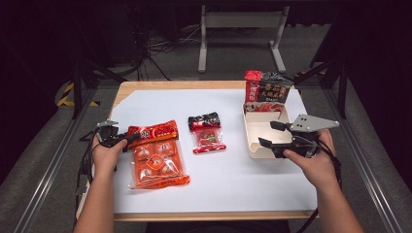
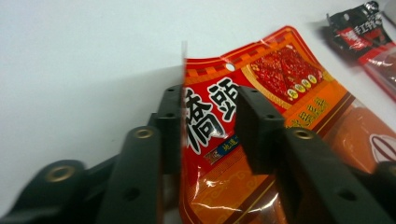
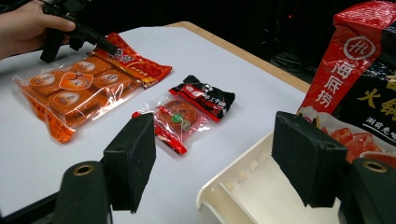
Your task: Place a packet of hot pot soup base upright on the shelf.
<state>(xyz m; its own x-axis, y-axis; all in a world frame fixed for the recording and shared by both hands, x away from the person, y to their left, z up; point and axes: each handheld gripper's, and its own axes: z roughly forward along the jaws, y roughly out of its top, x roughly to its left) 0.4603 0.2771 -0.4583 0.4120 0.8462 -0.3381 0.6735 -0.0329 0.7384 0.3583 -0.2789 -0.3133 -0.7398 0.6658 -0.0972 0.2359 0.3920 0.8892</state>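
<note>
Dark room, grey carpeted floor point(image 1: 39, 160), cables point(image 1: 160, 46) bundled on it past the far edge, a pale metal frame stand point(image 1: 240, 22) beyond them. Yellow-black hazard tape point(image 1: 65, 97) on the floor far left. Aluminium rails point(image 1: 48, 165) run along both sides of the table.

Wooden table point(image 1: 194, 85), most of its top covered by a white sheet point(image 1: 233, 170). Wood shows as a strip at the far and near edges.

On the sheet, left: big orange snack pack point(image 1: 156, 155) lying flat, six round pieces visible through the clear part, red header toward the far side. Left gripper point(image 1: 127, 139) sits at the header's left corner; in the left gripper view its jaws stand on either side of the lifted header edge, close together and pinching it, one pad against each face. Left hand point(image 1: 104, 155) wraps the handle.

Right: cream plastic bin point(image 1: 252, 133), open top, near the table's right edge. A red-and-black hotpot bag point(image 1: 266, 90) stands propped at the bin's far end. Right gripper point(image 1: 271, 134) hovers over the bin's near part, jaws spread wide, nothing between them. Right hand point(image 1: 313, 162) holds it; grey plate on top.

Centre: small red-and-black packet point(image 1: 207, 132) flat on the sheet, between pack and bin, apart from both.
</note>
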